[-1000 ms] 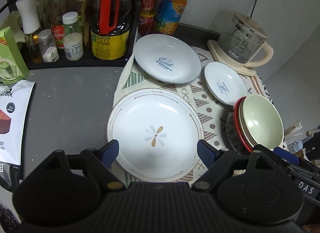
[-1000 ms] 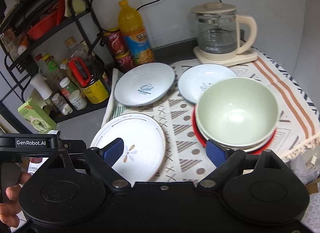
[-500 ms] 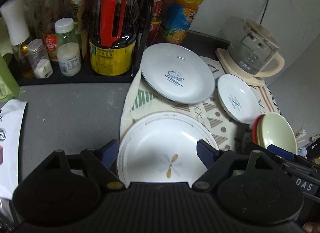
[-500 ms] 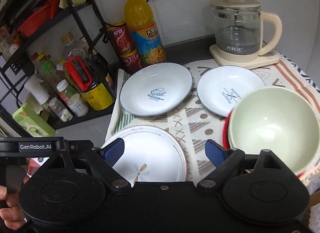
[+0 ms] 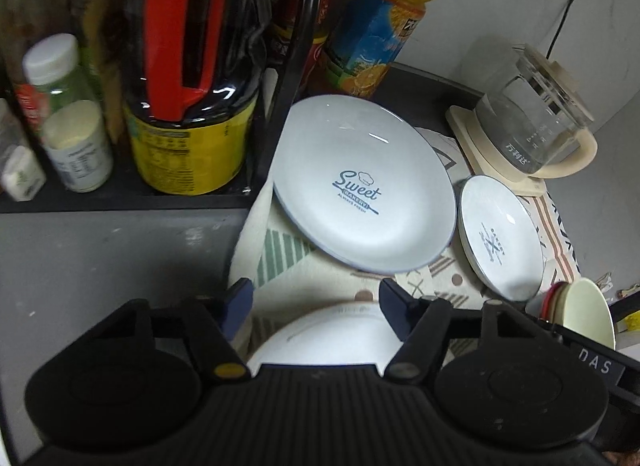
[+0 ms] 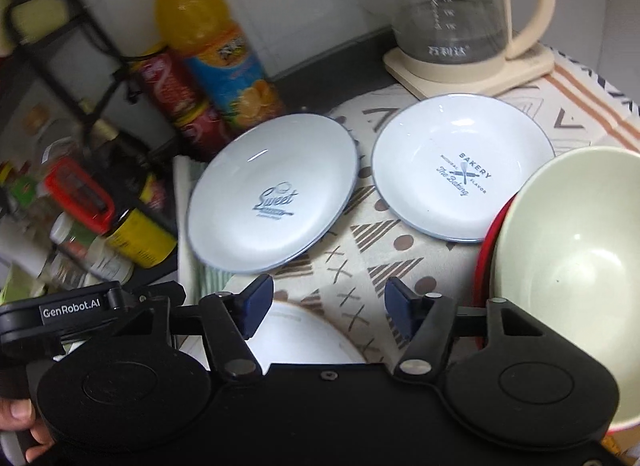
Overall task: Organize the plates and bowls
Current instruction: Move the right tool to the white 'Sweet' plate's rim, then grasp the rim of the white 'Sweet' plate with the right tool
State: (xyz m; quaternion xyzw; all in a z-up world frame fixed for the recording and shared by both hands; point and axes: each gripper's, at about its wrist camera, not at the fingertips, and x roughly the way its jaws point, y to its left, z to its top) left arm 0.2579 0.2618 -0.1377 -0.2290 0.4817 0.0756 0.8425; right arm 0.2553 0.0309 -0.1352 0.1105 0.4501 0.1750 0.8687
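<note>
A large white "Sweet" plate (image 5: 364, 185) (image 6: 272, 193) lies on a patterned cloth (image 5: 304, 266), its left rim against the rack. A smaller "Bakery" plate (image 5: 500, 238) (image 6: 460, 169) lies to its right. A green bowl stacked in a red one (image 6: 568, 266) (image 5: 588, 314) stands at the right. A flower plate (image 5: 324, 342) (image 6: 304, 334) lies under both grippers. My left gripper (image 5: 316, 306) is open and empty just in front of the Sweet plate. My right gripper (image 6: 328, 306) is open and empty, between the two blue-print plates and short of them.
A black rack (image 5: 276, 113) with a soy sauce jug (image 5: 188, 77) and small bottles stands at the left. An orange drink bottle (image 6: 216, 53), red cans (image 6: 180, 105) and a glass kettle (image 6: 460, 13) line the wall. Grey countertop (image 5: 100, 258) lies left of the cloth.
Both grippers have moved forward and lower toward the Sweet and Bakery plates. The flower plate has slid mostly under them. Both jaws have narrowed somewhat but stay open.
</note>
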